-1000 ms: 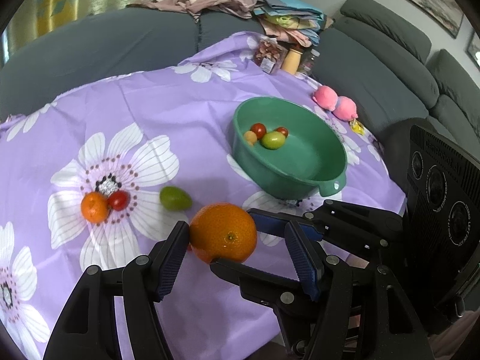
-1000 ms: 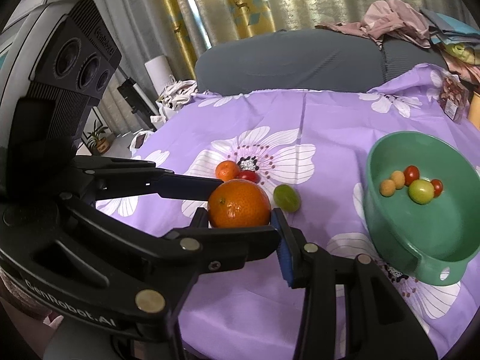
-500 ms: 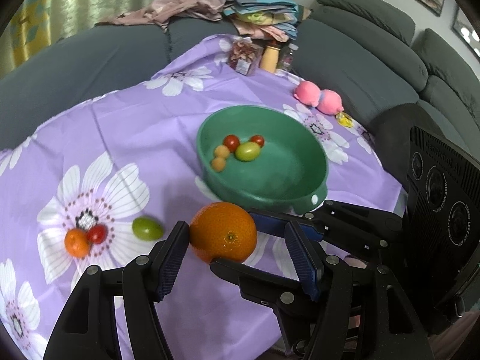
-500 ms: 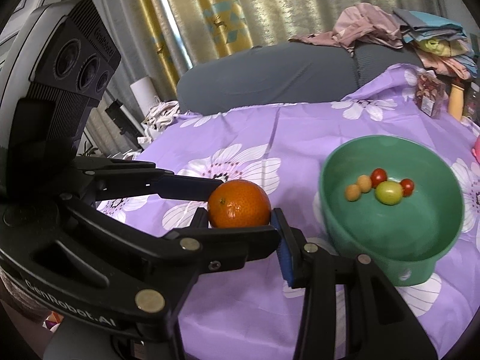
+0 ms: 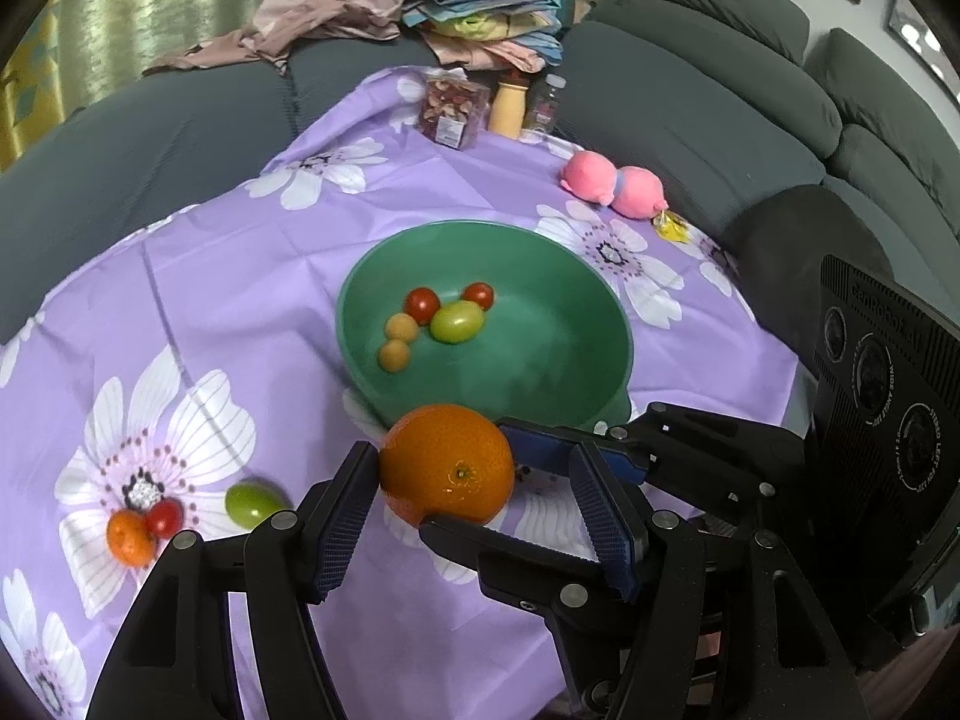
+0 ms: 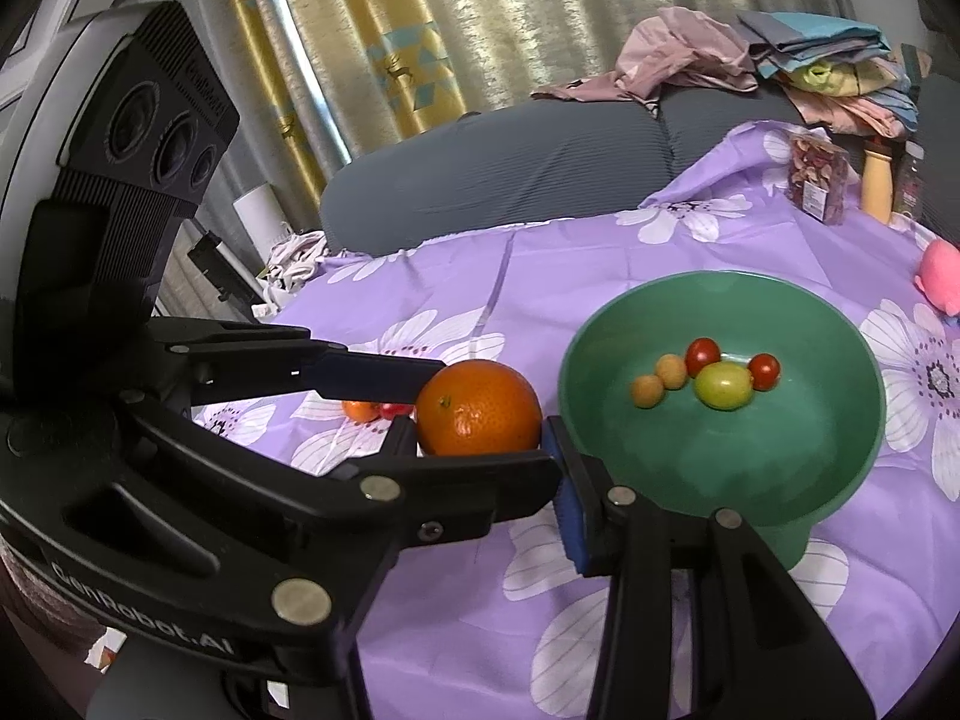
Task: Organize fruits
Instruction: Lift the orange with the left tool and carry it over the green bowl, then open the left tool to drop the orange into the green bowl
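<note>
A large orange (image 5: 447,465) (image 6: 478,408) is held in the air between both grippers, just short of the near rim of the green bowl (image 5: 606,312) (image 6: 864,360). My left gripper (image 5: 474,510) and my right gripper (image 6: 480,450) cross each other, and each has fingers pressing on the orange. The bowl holds two red tomatoes, a green tomato (image 5: 457,321) and two small orange fruits. On the purple flowered cloth (image 5: 240,300) to the left lie a small orange (image 5: 129,536), a red tomato (image 5: 163,517) and a green fruit (image 5: 252,503).
At the far table edge stand a snack packet (image 5: 450,111), a yellow bottle (image 5: 507,108) and a small jar. A pink plush toy (image 5: 612,186) lies right of the bowl. A grey sofa with piled clothes surrounds the table.
Both grippers have carried the orange to the right, from above the loose fruits to the near rim of the green bowl. The grip on the orange is unchanged.
</note>
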`<state>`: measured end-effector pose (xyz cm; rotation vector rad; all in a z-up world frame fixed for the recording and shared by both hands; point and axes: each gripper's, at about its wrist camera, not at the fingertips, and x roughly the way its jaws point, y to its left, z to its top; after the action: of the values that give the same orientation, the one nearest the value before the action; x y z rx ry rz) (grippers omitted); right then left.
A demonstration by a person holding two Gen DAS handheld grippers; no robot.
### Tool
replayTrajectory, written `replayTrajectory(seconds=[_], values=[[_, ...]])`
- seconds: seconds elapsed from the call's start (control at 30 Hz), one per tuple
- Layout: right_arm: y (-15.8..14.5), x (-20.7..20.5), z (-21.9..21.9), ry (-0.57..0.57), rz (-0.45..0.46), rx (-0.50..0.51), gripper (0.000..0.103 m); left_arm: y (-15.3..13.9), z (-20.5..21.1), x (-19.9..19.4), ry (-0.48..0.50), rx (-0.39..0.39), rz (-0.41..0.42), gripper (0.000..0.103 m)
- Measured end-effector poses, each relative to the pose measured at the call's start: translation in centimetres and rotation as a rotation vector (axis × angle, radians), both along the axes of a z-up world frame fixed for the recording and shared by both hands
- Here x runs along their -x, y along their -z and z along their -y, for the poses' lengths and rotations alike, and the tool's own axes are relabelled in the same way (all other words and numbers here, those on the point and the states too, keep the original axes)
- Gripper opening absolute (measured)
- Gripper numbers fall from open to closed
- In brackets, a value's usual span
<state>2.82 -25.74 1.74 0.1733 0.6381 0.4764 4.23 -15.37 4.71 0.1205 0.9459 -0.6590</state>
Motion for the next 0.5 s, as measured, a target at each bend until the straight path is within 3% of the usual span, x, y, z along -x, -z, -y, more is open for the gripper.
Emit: replayTrajectory(seconds=[0.5], values=[[1.2,-1.2,2.4,0.067,-0.035,-0.024,0.044,1.4,3.0,-2.3,0.054,-0.01,-0.049,0.066]])
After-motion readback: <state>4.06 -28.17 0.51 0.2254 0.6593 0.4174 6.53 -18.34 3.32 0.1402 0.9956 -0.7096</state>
